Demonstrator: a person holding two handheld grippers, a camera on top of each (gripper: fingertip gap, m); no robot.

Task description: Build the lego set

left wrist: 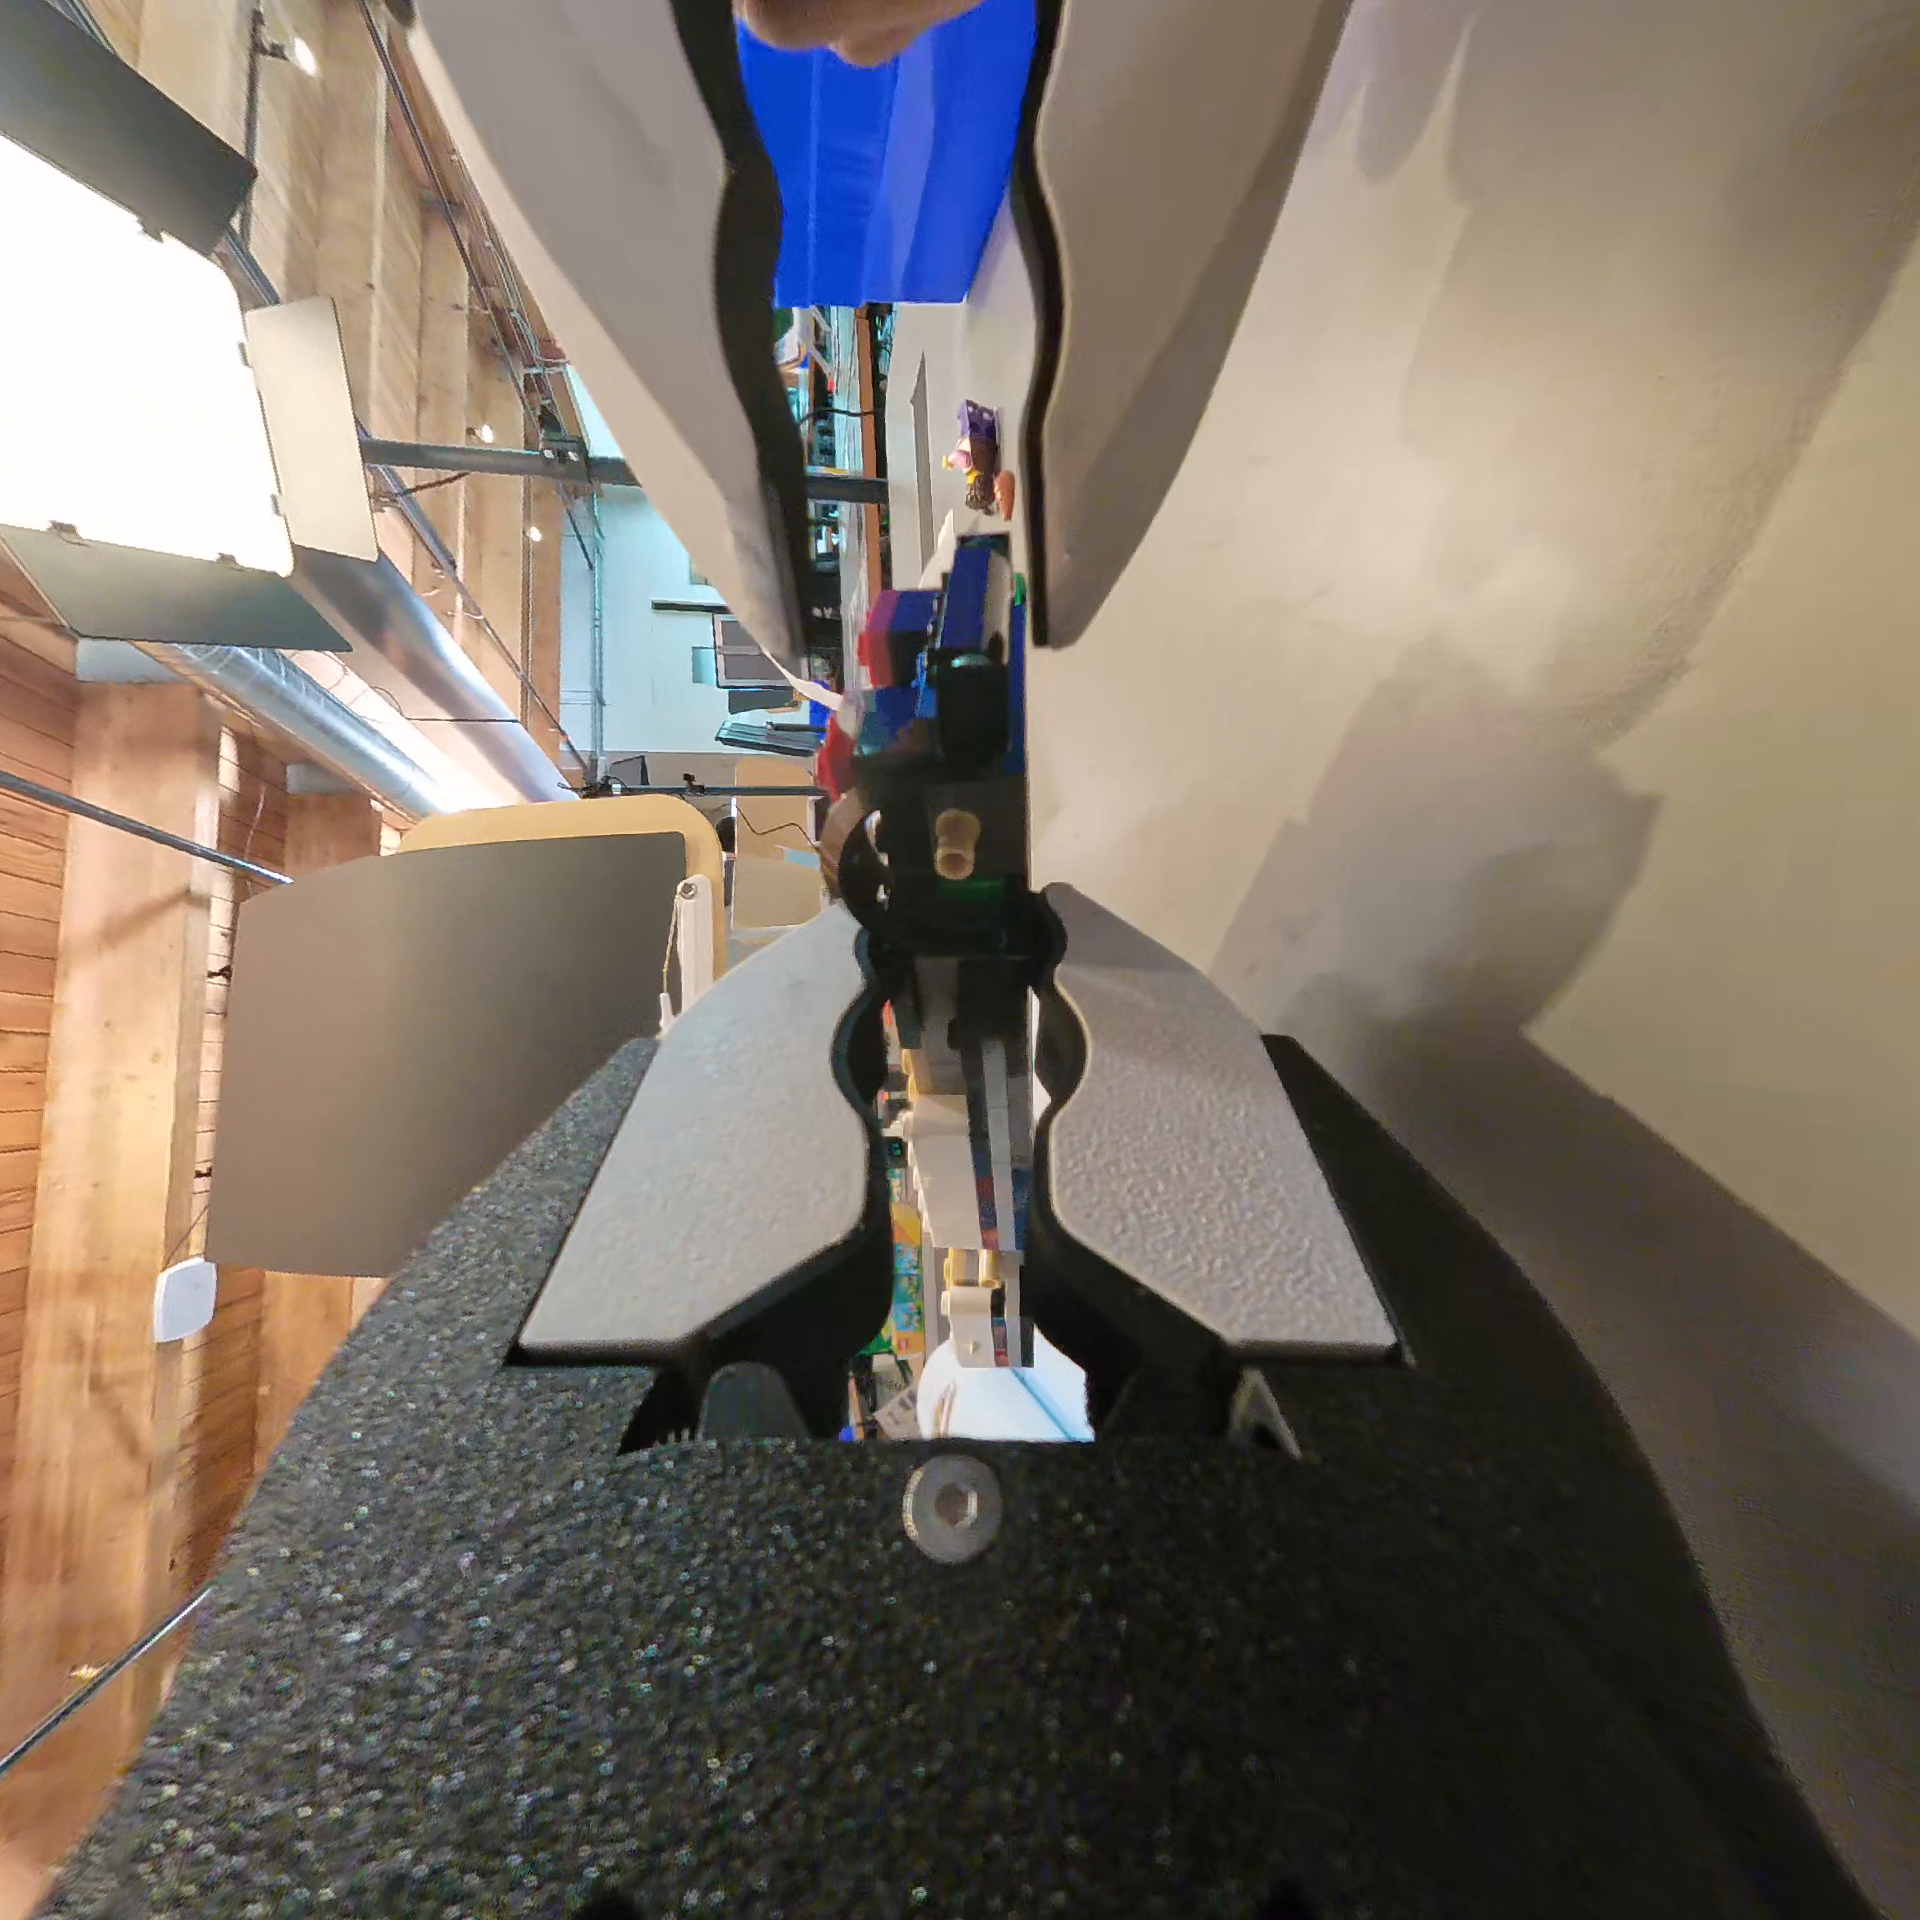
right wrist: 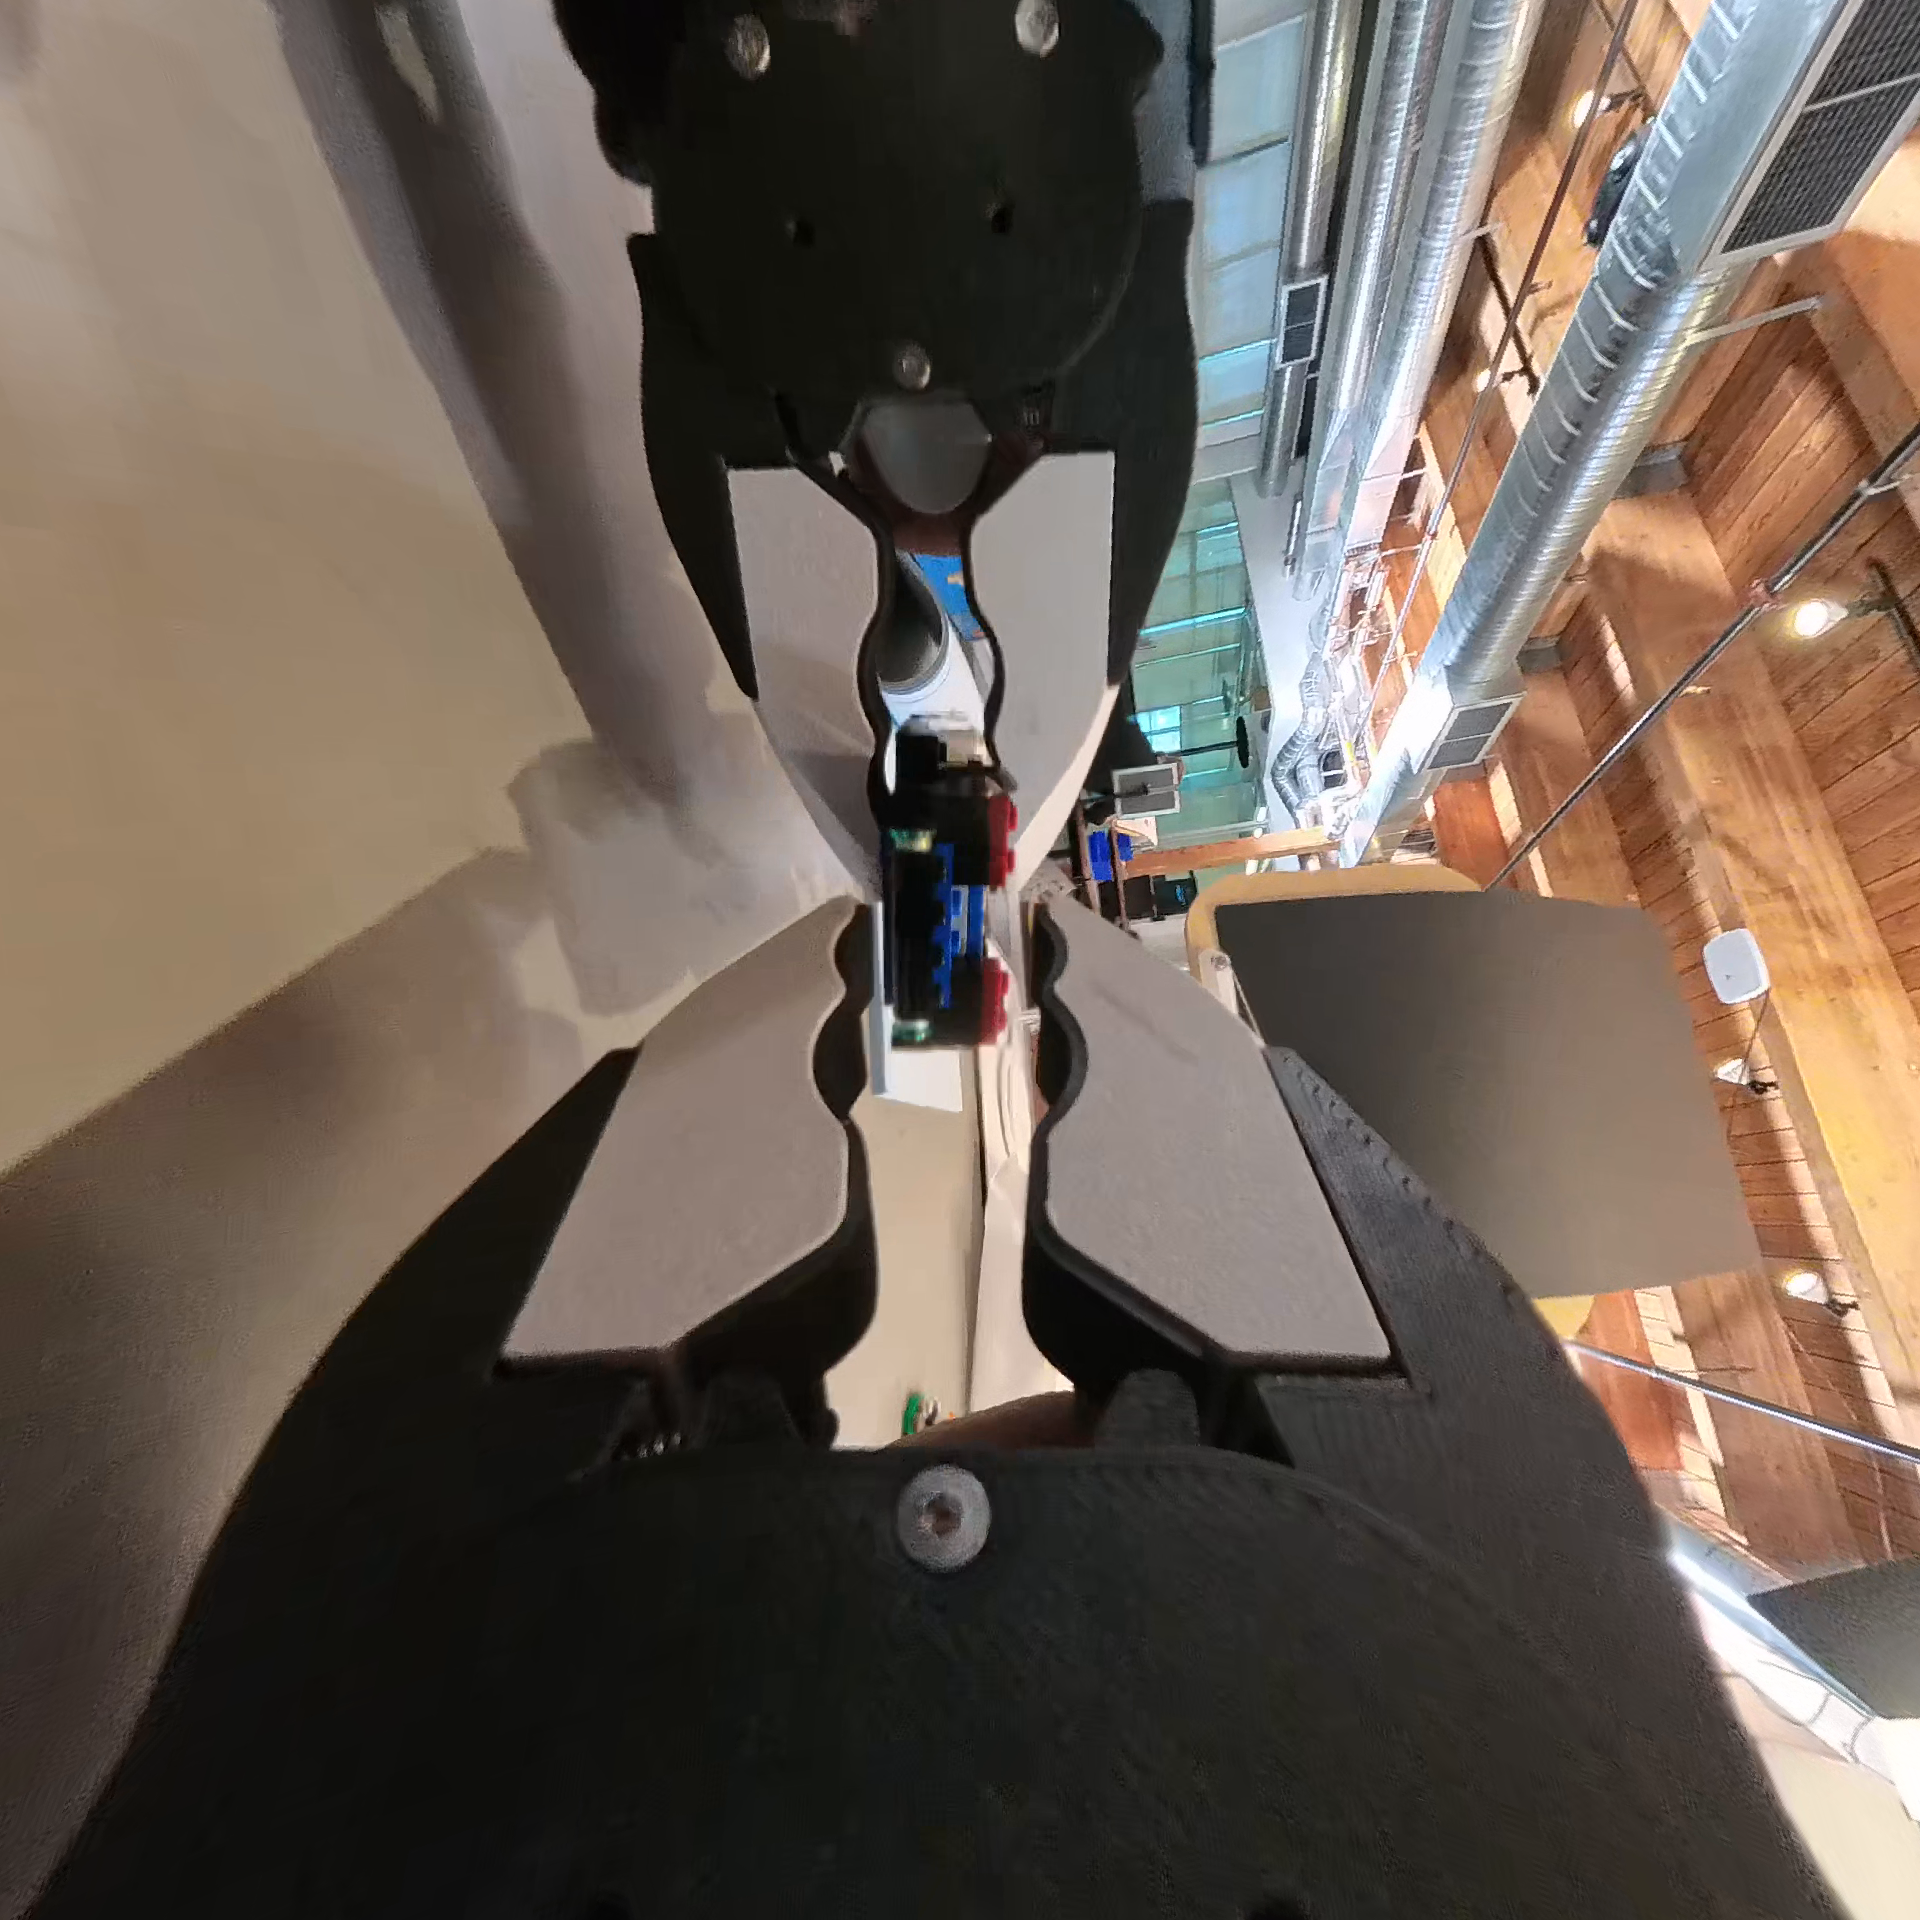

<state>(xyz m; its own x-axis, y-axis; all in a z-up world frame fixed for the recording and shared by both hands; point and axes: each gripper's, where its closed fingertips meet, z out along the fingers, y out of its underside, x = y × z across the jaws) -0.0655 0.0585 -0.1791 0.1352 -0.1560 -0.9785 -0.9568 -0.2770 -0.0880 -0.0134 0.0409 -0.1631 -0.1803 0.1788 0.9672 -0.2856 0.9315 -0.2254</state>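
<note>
A brick model of black, blue, red and white pieces hangs in the air between my two grippers, which face each other. My left gripper is shut on its black and grey end, with both pads pressed against it. In the right wrist view the left gripper comes in from the top, shut on the far end of the model. My right gripper stands around the near end. One pad lies by the white plate and a thin gap shows beside the red bricks. The right gripper also shows in the left wrist view.
A beige table surface runs along one side of both views. Small toy figures and a blue object lie farther along it. A black-backed chair stands on the other side, with wooden walls and metal ducts behind. Some 6 cm of space lies between my two pairs of fingers.
</note>
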